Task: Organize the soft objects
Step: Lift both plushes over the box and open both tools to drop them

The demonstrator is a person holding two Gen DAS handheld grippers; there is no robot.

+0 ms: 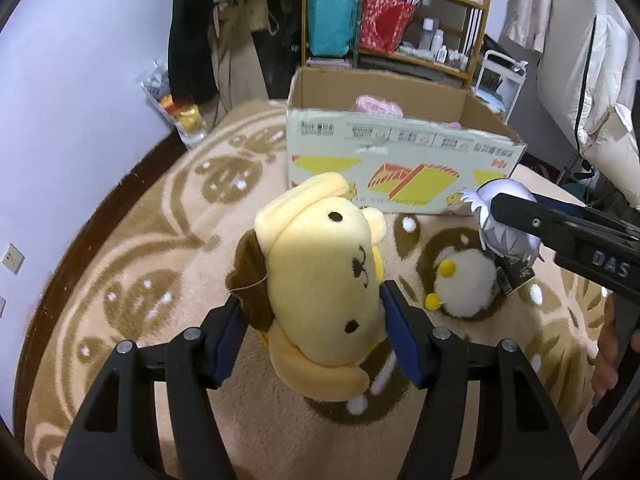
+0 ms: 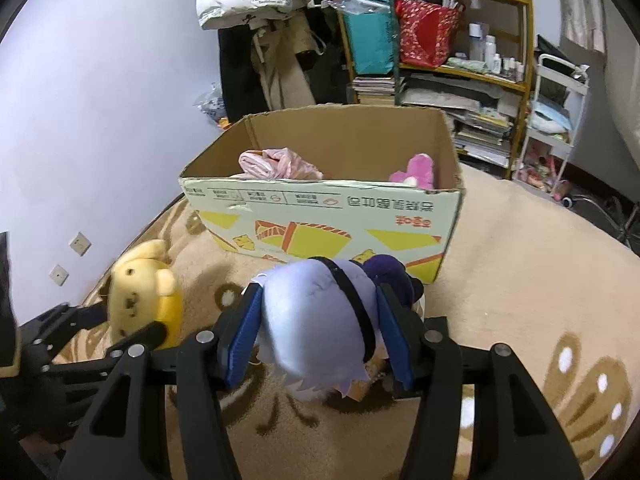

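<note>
My left gripper [image 1: 316, 316] is shut on a yellow dog plush [image 1: 320, 280] with a brown ear, held above the rug; the plush also shows in the right wrist view [image 2: 140, 284]. My right gripper [image 2: 320, 320] is shut on a silver-haired doll [image 2: 316, 316] with a black band, also seen in the left wrist view [image 1: 504, 224]. An open cardboard box [image 2: 328, 208] stands just beyond both, holding a pink striped cloth [image 2: 276, 164] and a pink plush [image 2: 416, 172]. A white round plush [image 1: 464, 284] with yellow bumps lies on the rug under the right gripper.
A beige patterned rug [image 2: 520, 280] covers the floor. A wooden shelf [image 2: 460, 60] with bags, books and bottles stands behind the box. Hanging clothes [image 2: 272, 40] and a white cart [image 2: 556, 120] flank it. A bag of toys [image 1: 180, 112] leans on the left wall.
</note>
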